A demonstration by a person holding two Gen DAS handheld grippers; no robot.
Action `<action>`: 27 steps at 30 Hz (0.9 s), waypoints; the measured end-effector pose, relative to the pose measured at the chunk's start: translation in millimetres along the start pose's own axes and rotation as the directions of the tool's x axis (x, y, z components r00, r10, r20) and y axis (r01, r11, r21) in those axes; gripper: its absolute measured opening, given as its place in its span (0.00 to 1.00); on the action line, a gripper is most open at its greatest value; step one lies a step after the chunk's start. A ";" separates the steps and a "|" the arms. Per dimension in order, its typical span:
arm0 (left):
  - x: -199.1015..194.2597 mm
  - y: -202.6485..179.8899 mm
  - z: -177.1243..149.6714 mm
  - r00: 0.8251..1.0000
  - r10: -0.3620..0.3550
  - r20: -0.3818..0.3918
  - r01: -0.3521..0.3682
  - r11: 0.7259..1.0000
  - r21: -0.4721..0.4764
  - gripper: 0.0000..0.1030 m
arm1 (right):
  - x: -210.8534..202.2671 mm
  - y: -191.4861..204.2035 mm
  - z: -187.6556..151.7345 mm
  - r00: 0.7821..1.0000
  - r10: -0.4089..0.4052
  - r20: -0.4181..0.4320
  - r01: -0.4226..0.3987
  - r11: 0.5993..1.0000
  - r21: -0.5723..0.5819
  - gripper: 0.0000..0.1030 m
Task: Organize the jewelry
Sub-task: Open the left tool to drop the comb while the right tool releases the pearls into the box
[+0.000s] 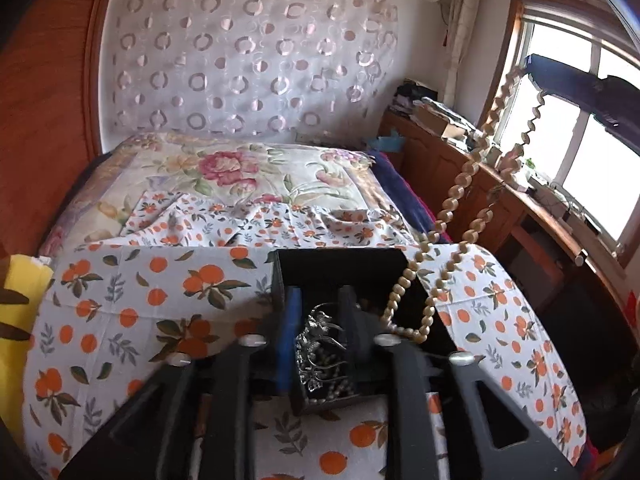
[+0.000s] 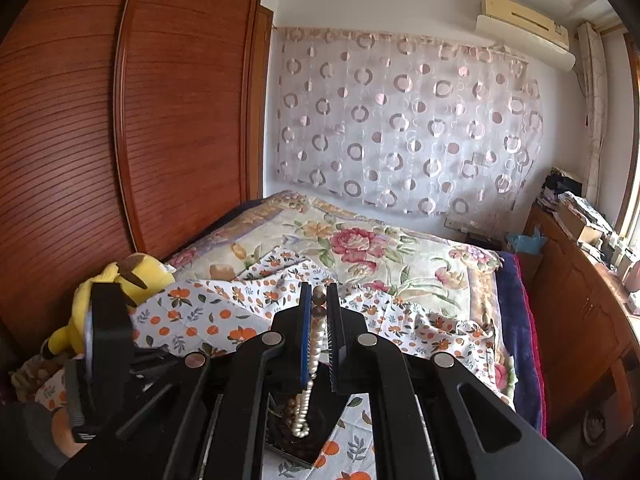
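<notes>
My right gripper (image 2: pixel 319 300) pinches the pearls (image 1: pixel 460 188) high, left gripper (image 1: pixel 320 320) clamps the box (image 1: pixel 336 264) wall; I'd lower slowly, coiling the strand inside.

Sunlit bedroom: floral-quilted bed (image 2: pixel 360 248), slatted wooden wardrobe (image 2: pixel 120 140), circle-patterned curtain (image 2: pixel 400 120) (sheer), bright window (image 1: pixel 580 140).

I see a tabletop (image 1: pixel 120 300) draped in an orange-print cloth (image 1: pixel 500 320), a black box (image 1: pixel 340 280) sitting on it. Behind, the bed (image 2: pixel 380 248) carries a floral quilt (image 1: pixel 240 168); a yellow plush (image 2: pixel 120 280) lies at its near corner.
</notes>
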State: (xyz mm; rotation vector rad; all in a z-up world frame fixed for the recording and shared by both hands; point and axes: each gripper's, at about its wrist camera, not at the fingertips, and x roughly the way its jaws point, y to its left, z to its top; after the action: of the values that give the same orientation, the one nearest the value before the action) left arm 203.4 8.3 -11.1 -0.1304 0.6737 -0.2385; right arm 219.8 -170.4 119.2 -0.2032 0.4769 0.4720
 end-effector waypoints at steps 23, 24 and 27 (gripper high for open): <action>-37.4 -22.2 -43.9 0.999 0.053 -0.004 -0.051 0.984 0.169 0.29 | 12.1 -3.1 -59.5 0.995 0.054 -0.081 -0.053 0.998 0.015 0.09; -37.7 -23.2 -46.6 0.999 0.051 -0.007 -0.049 0.984 0.172 0.29 | 9.7 -3.0 -63.6 0.995 0.059 -0.084 -0.058 0.998 0.014 0.09; -38.6 -27.0 -56.9 0.999 0.047 -0.019 -0.043 0.982 0.181 0.30 | 2.2 -2.3 -82.2 0.992 0.077 -0.100 -0.076 0.997 0.013 0.09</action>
State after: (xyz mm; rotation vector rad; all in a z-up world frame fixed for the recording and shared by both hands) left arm 133.5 -10.0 -26.7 0.0618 0.6745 -0.2570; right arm 190.3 -195.9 46.7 -0.2009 0.5867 0.5359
